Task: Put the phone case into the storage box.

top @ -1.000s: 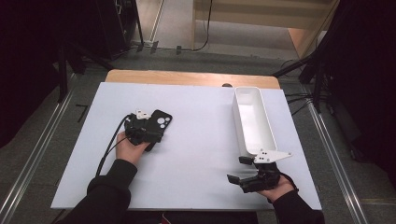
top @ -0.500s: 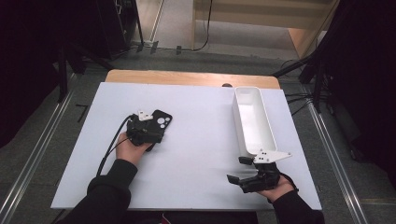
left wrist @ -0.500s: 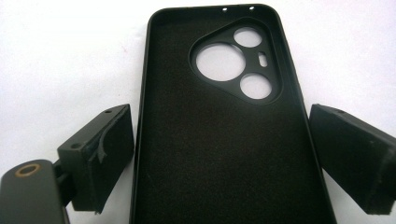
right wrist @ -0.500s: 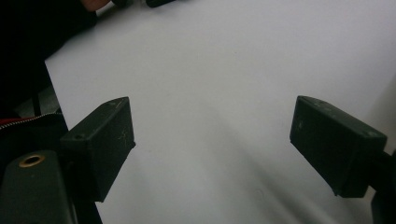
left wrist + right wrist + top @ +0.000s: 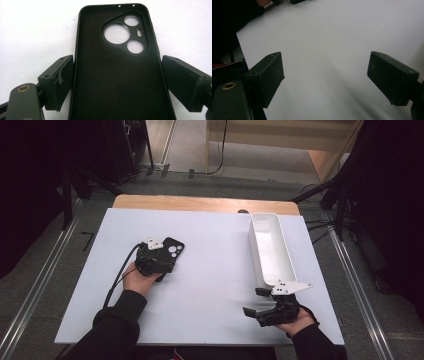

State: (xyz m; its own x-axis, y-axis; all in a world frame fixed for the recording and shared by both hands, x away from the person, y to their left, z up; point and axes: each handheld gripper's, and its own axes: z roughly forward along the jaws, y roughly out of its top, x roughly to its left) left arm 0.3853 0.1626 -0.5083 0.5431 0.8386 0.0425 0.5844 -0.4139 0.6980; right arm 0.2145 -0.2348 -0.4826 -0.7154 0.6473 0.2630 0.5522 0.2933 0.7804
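Note:
A black phone case lies open side up on the white table, its camera cut-outs at the far end. My left gripper straddles the near half of the phone case. Its jaws have just been closing on the case. In the left gripper view the left pad meets the case's edge, while the right pad stands a sliver off it. My right gripper rests near the table's front right, jaws pointing left. The right gripper is open, with bare table between its pads.
A long white tray lies along the table's right side, just beyond the right gripper. A wooden strip borders the table's far edge. The left gripper's cable trails toward the front left.

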